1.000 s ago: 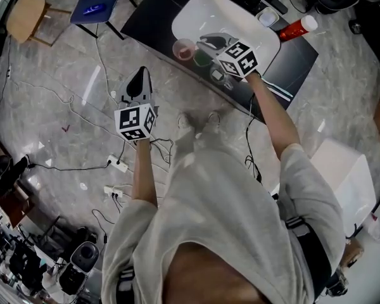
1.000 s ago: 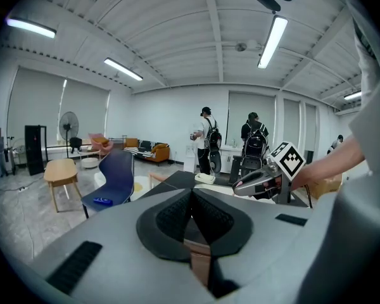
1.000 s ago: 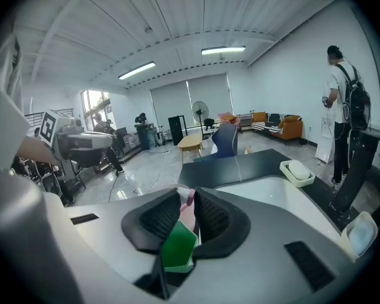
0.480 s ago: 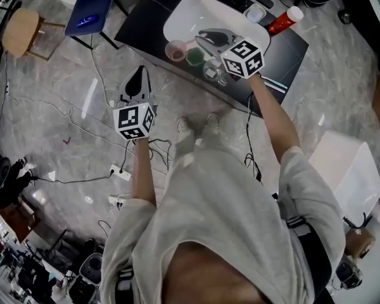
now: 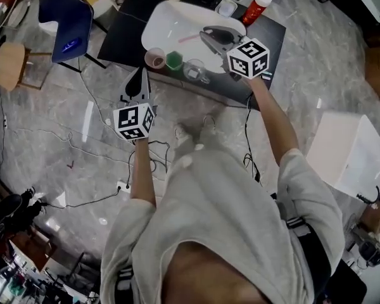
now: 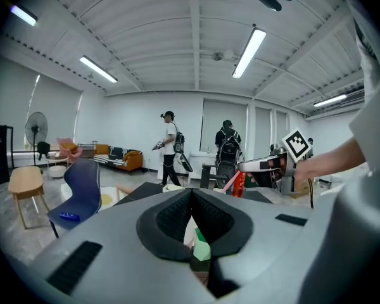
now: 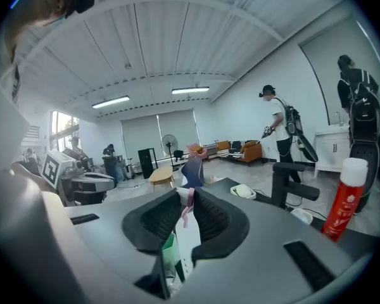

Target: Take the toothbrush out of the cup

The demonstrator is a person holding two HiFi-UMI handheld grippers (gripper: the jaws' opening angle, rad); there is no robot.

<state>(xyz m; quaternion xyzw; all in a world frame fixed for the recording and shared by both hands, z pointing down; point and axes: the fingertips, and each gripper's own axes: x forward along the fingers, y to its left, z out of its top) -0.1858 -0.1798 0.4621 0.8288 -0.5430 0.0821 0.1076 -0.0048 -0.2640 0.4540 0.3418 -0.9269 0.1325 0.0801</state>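
A pink toothbrush [image 5: 189, 38] sticks out leftward from my right gripper [image 5: 204, 34], which is shut on it above the white tray [image 5: 161, 21]. In the right gripper view the toothbrush [image 7: 185, 209] stands pinched between the dark pads. Near the table's front edge stand a pink cup [image 5: 155, 58], a green cup [image 5: 173, 60] and a clear cup [image 5: 194, 70]; the brush is clear of all of them. My left gripper [image 5: 138, 81] hangs shut and empty over the floor, just in front of the table. In the left gripper view, the green cup [image 6: 201, 249] shows below the left gripper [image 6: 191, 194].
A red bottle [image 5: 256, 8] and small items sit at the table's far side. A blue chair [image 5: 66, 21] and a wooden stool [image 5: 9, 62] stand to the left, a white box [image 5: 351, 154] to the right. Cables lie on the floor. People stand far off.
My right gripper has moved from over the cups toward the tray's far side, carrying the toothbrush. The head view has shifted. The left gripper has stayed put.
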